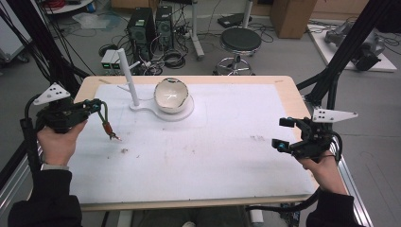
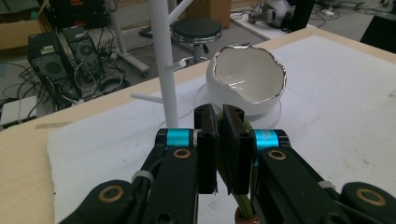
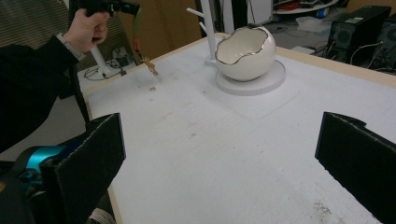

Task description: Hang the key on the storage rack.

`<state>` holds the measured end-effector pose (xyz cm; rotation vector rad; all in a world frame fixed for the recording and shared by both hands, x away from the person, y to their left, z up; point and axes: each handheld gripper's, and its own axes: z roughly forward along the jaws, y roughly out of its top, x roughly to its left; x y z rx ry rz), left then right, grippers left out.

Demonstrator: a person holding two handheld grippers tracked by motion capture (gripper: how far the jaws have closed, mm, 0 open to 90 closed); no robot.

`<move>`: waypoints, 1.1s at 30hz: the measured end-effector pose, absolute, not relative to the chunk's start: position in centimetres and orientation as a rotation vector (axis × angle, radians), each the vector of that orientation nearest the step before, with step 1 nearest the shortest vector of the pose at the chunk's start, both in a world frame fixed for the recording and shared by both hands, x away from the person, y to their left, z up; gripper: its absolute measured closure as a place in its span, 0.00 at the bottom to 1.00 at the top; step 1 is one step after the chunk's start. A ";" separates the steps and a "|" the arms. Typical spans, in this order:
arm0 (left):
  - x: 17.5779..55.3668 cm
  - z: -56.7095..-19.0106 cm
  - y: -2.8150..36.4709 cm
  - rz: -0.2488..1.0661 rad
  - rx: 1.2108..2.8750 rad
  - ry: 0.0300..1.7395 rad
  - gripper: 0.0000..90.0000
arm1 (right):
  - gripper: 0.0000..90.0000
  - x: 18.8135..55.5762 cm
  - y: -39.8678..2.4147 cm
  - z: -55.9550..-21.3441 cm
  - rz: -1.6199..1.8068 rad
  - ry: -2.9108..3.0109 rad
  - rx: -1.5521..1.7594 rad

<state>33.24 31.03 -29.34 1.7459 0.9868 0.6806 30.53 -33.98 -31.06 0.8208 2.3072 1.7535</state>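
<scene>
left tongs [image 1: 97,106] pinch a thin green cord with a brown metal clasp [image 1: 107,124], dangling above the white padded surface [image 1: 213,156]. right tongs [image 1: 283,133] spread wide, empty, well apart from the white eggshell-shaped bowl [image 1: 171,96]

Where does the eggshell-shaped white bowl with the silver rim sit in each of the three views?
High view: the eggshell-shaped bowl sits upper centre, on the stand's round white base, right of the white post.
Left gripper view: upper centre-right, beyond the jaws shut on an olive cord.
Right gripper view: top centre.
Shared landmark: the white post with pegs, next to the bowl.
</scene>
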 end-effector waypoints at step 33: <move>43.3 -28.3 27.3 0.700 1.728 1.086 0.94 | 0.01 31.2 -34.1 -31.6 1.761 2.339 0.842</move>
